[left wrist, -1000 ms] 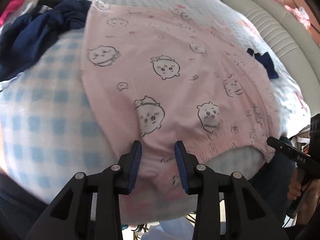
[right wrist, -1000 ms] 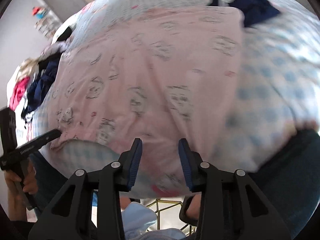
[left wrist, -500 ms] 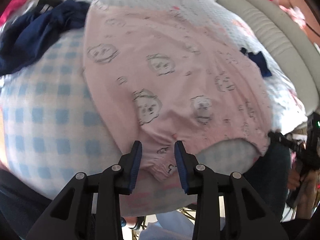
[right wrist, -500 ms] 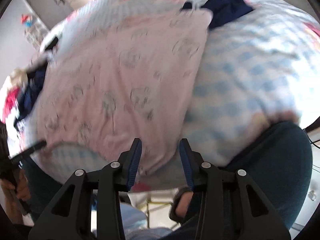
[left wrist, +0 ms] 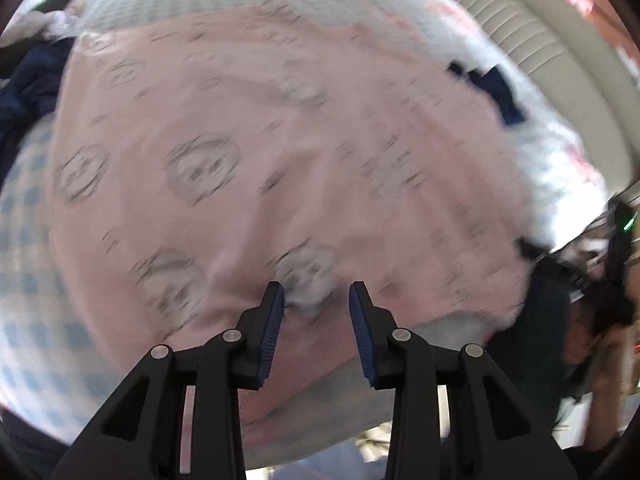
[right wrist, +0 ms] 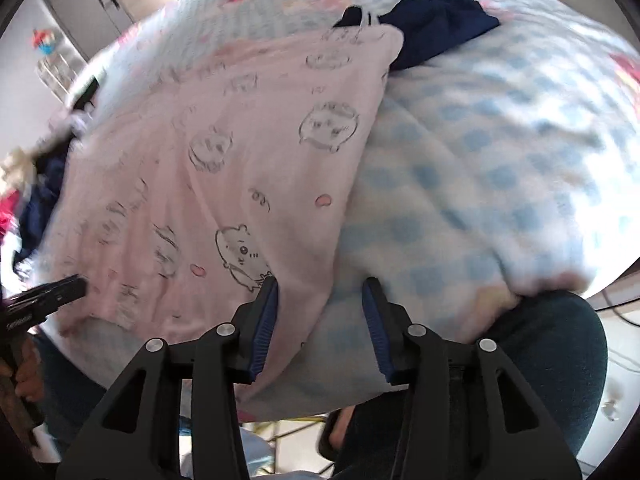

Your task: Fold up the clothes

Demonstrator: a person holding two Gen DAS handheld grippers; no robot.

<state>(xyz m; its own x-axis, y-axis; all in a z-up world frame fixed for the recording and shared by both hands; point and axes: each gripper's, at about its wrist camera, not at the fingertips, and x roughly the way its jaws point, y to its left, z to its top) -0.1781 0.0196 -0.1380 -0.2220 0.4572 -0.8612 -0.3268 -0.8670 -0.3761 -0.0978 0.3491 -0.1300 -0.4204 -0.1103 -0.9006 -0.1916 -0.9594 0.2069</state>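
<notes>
Your pink garment, printed with cartoon faces, lies spread flat on the bed, over its blue-and-white checked cover. Its near hem sits close to the bed's front edge.

Your left gripper hangs just over the garment's near part. Its 2 jaws stand apart; pink cloth bunches up between the tips, at the left pad. This view is blurred, so you cannot tell from it whether the pads press the cloth.

Your right gripper is over the garment's right edge, where pink cloth meets checked cover. Its jaws are opening. The edge lies in the gap between them, and neither pad presses on it. The left fingertip is over the pink cloth, the right one over the cover.

In the right wrist view, your left gripper shows at the far left, its tip at the garment's near left corner, with your hand below it.

A dark blue garment lies at the pink garment's far right corner, touching it. More dark clothes are heaped at the far left.

Your leg is against the bed's front edge.
</notes>
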